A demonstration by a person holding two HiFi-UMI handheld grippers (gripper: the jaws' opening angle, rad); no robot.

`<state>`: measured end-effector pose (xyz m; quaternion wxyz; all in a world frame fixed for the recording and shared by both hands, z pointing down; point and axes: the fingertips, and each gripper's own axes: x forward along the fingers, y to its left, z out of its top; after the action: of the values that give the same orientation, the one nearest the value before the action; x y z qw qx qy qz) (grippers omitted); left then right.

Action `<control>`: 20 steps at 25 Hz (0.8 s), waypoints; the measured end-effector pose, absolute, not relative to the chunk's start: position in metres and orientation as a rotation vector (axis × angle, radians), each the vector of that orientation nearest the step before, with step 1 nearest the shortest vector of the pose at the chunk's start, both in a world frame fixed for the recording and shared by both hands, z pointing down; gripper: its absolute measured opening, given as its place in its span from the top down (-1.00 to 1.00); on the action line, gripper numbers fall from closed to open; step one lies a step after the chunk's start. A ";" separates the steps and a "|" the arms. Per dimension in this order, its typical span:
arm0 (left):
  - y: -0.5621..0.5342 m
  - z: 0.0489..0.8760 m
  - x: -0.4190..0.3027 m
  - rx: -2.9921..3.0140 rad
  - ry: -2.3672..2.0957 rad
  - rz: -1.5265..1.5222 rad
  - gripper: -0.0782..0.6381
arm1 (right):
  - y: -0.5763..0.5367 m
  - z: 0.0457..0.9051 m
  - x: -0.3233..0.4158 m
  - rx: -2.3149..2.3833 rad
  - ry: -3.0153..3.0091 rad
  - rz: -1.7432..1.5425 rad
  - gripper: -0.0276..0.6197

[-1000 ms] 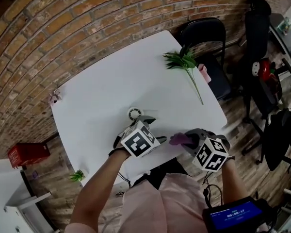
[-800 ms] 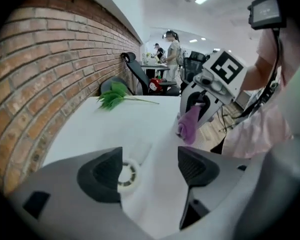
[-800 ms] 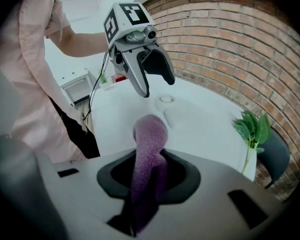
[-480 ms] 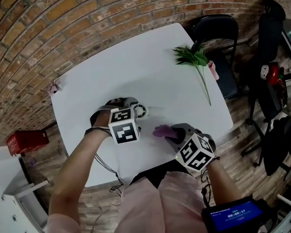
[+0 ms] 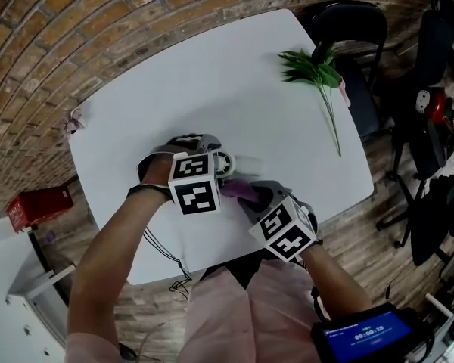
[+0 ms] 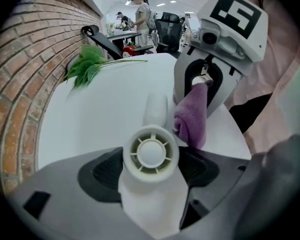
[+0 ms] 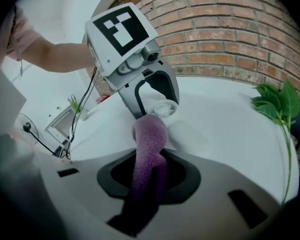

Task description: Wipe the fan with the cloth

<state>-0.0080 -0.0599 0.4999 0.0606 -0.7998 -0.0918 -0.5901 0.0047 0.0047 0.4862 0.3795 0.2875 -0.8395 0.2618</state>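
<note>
White table (image 5: 287, 104) seen from above. A green sprig (image 5: 314, 70) lies well away from the fan, at the far corner.

A second ago the fan stood free, with the left gripper just short of it and the right gripper off to one side. Both have since moved in.

The left gripper (image 5: 216, 159) now straddles the fan. Its jaws are closing, and the pads appear to touch the round rim on either side.

The right gripper (image 7: 149, 176) is pinched tight on a purple cloth (image 7: 149, 139). The cloth sticks out ahead of the jaws, its loose end just beside the fan — possibly brushing it, though actual contact is hard to confirm.

The small white fan (image 6: 150, 153) sits on the table between the left jaws, its grille facing up.

Judgement: the fan looks steadied and the cloth has arrived at it — wiping seems about to start, with no stroke visible yet.
</note>
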 end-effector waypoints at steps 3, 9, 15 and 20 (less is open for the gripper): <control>-0.060 0.500 -0.009 -2.420 -0.288 -1.788 -0.20 | -0.005 0.493 -0.001 0.771 -2.102 0.702 0.66; -0.060 0.501 -0.009 -2.412 -0.294 -1.782 -0.20 | -0.014 0.502 0.001 0.879 -1.995 0.815 0.66; -0.059 0.501 -0.009 -2.432 -0.303 -1.760 -0.20 | -0.012 0.502 0.010 0.913 -1.926 0.774 0.66; -0.059 0.501 -0.009 -2.443 -0.304 -1.749 -0.20 | -0.008 0.503 0.023 0.930 -1.891 0.779 0.66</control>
<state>-0.0089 -0.0593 0.5013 0.0611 -0.8074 -0.1004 -0.5781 0.0232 -0.0080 0.5032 0.4326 0.3732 -0.7588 0.3126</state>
